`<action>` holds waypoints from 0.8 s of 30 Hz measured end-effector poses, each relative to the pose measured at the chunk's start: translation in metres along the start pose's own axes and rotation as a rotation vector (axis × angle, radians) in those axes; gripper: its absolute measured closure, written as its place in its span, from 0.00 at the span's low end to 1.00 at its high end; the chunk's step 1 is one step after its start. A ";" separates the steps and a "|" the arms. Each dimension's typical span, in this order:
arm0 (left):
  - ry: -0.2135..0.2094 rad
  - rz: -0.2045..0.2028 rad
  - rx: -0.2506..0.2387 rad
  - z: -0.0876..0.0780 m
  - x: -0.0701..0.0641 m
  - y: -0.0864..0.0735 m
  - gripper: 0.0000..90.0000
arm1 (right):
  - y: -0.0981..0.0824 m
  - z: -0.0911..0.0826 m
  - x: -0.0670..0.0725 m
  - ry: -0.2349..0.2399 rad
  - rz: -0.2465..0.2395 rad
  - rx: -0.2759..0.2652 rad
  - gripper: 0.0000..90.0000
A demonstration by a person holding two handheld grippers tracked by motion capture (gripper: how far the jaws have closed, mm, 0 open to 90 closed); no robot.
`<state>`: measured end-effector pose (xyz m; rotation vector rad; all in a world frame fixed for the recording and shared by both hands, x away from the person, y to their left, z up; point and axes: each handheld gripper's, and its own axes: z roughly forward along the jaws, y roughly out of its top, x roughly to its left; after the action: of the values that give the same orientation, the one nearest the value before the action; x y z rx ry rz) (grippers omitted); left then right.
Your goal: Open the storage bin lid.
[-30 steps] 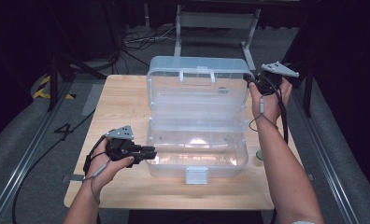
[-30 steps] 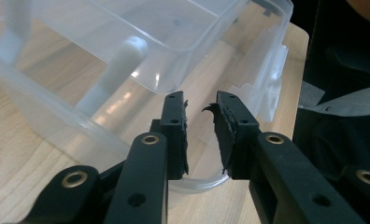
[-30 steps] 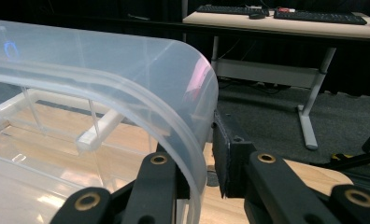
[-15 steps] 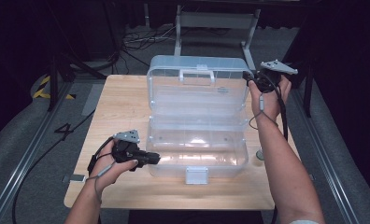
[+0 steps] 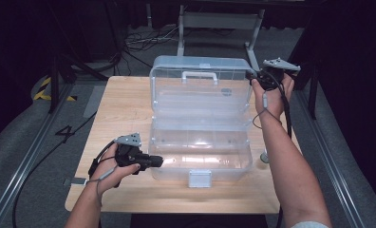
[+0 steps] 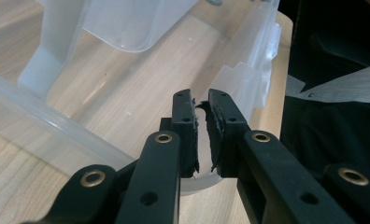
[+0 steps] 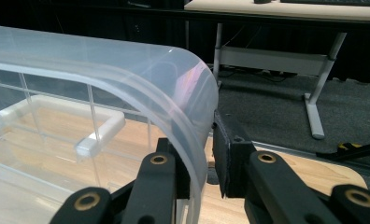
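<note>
While the left forearm lies low over the desk, the left gripper points level at the clear box; its jaws, just closing, pinch the box's front-left rim between them. Raised at arm's length, the right gripper pinches the open lid edge between its jaws. Pad contact there is partly hidden behind the lid's curved wall.
</note>
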<state>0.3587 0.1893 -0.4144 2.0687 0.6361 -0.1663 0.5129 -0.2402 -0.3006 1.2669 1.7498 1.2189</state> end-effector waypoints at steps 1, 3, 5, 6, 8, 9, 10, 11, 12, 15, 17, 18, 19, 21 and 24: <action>-0.003 0.003 -0.001 0.000 0.000 0.000 0.91 | 0.000 0.001 0.000 0.000 0.000 0.000 0.87; -0.004 0.004 -0.001 0.000 0.000 0.000 0.91 | 0.000 0.003 -0.001 0.000 0.002 0.003 0.87; -0.003 0.006 -0.003 0.000 0.000 0.000 0.91 | 0.001 0.005 -0.001 0.001 0.004 0.009 0.87; -0.003 0.006 -0.002 0.000 0.000 0.000 0.91 | 0.001 0.006 -0.002 0.004 0.002 0.013 0.87; -0.004 0.009 -0.003 0.000 0.000 -0.001 0.91 | 0.001 0.008 -0.003 0.006 0.007 0.015 0.87; -0.005 0.010 -0.004 0.000 0.000 -0.001 0.91 | 0.001 0.009 -0.004 0.006 0.007 0.014 0.87; -0.005 0.013 -0.004 0.000 0.000 -0.001 0.91 | 0.001 0.010 -0.004 0.009 0.011 0.018 0.87; -0.008 0.017 -0.005 0.000 0.000 -0.001 0.91 | 0.002 0.012 -0.005 0.013 0.009 0.020 0.87; -0.009 0.019 -0.005 0.000 0.000 -0.001 0.91 | 0.002 0.013 -0.005 0.013 0.007 0.022 0.87; -0.012 0.025 -0.008 0.000 0.001 -0.001 0.91 | 0.003 0.015 -0.006 0.014 0.010 0.026 0.87; -0.013 0.026 -0.007 0.000 0.001 -0.001 0.91 | 0.002 0.018 -0.007 0.019 0.017 0.027 0.87; -0.014 0.027 -0.008 0.000 0.001 -0.001 0.91 | 0.002 0.020 -0.008 0.021 0.021 0.028 0.87; -0.014 0.027 -0.008 0.000 0.001 -0.001 0.91 | 0.002 0.022 -0.009 0.022 0.022 0.030 0.87; -0.014 0.027 -0.006 0.000 0.001 -0.001 0.91 | 0.002 0.024 -0.009 0.019 0.027 0.034 0.87; -0.016 0.022 -0.010 0.000 0.002 -0.002 0.91 | 0.003 0.027 -0.009 0.012 0.032 0.039 0.88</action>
<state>0.3591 0.1909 -0.4162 2.0625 0.6030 -0.1663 0.5404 -0.2405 -0.3079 1.3181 1.7762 1.2178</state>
